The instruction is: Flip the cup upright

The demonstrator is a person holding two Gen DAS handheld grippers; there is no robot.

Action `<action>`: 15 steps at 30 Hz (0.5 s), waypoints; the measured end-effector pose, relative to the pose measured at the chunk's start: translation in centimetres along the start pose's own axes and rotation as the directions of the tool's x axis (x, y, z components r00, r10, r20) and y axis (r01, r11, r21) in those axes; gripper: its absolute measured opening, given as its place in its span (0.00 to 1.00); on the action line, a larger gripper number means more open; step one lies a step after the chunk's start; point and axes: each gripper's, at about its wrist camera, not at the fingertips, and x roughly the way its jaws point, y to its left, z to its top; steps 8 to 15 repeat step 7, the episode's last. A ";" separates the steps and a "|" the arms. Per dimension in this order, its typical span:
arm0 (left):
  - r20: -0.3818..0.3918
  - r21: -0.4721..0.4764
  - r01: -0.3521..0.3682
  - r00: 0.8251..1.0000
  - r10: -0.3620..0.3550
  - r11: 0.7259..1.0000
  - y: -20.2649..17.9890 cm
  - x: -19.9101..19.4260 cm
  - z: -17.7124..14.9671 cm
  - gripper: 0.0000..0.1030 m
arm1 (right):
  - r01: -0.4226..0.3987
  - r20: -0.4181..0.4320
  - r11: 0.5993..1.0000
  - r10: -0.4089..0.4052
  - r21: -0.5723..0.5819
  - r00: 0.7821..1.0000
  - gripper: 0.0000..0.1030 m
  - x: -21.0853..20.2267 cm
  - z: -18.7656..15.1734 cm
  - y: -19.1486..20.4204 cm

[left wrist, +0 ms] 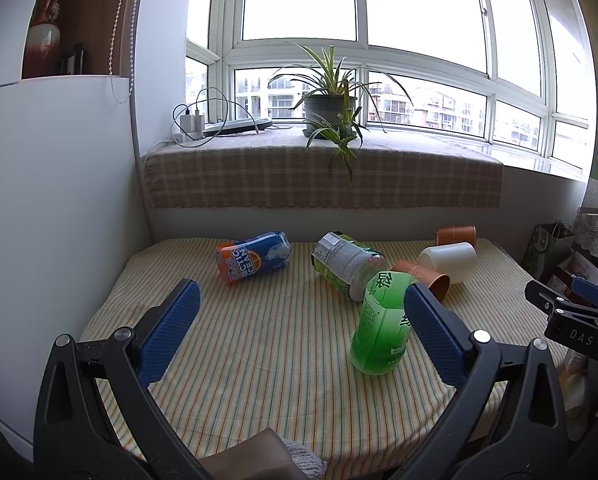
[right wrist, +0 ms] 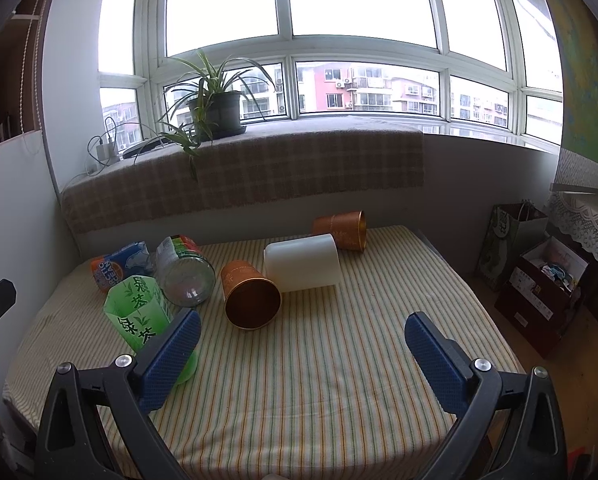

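Several cups lie on their sides on the striped table (left wrist: 259, 352): a green cup (left wrist: 381, 324) nearest, a clear labelled cup (left wrist: 345, 266), an orange-blue "Arctic Ocean" cup (left wrist: 253, 257), a copper cup (right wrist: 249, 294), a white cup (right wrist: 303, 262) and a second copper cup (right wrist: 341, 229) at the back. My left gripper (left wrist: 301, 332) is open and empty, its right finger beside the green cup (right wrist: 139, 312). My right gripper (right wrist: 303, 354) is open and empty above bare cloth, in front of the copper cup; it also shows at the left wrist view's right edge (left wrist: 567, 312).
A cloth-covered window ledge (left wrist: 323, 176) behind the table holds a potted plant (left wrist: 331, 108) and chargers (left wrist: 191, 122). A white cabinet (left wrist: 55, 200) stands on the left. Bags and boxes (right wrist: 539, 280) sit on the floor to the right.
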 end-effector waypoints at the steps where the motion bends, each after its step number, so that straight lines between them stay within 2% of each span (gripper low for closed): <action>1: 0.000 0.000 0.001 1.000 -0.001 1.000 0.0 0.0 0.0 1.00 | 0.000 -0.001 1.000 0.000 0.001 1.000 1.00 0.0 0.0 0.0; 15: 0.011 0.003 -0.010 1.000 0.010 1.000 0.5 -0.1 -0.1 1.00 | 0.000 -0.005 1.000 0.000 0.004 1.000 1.00 0.1 0.0 -0.1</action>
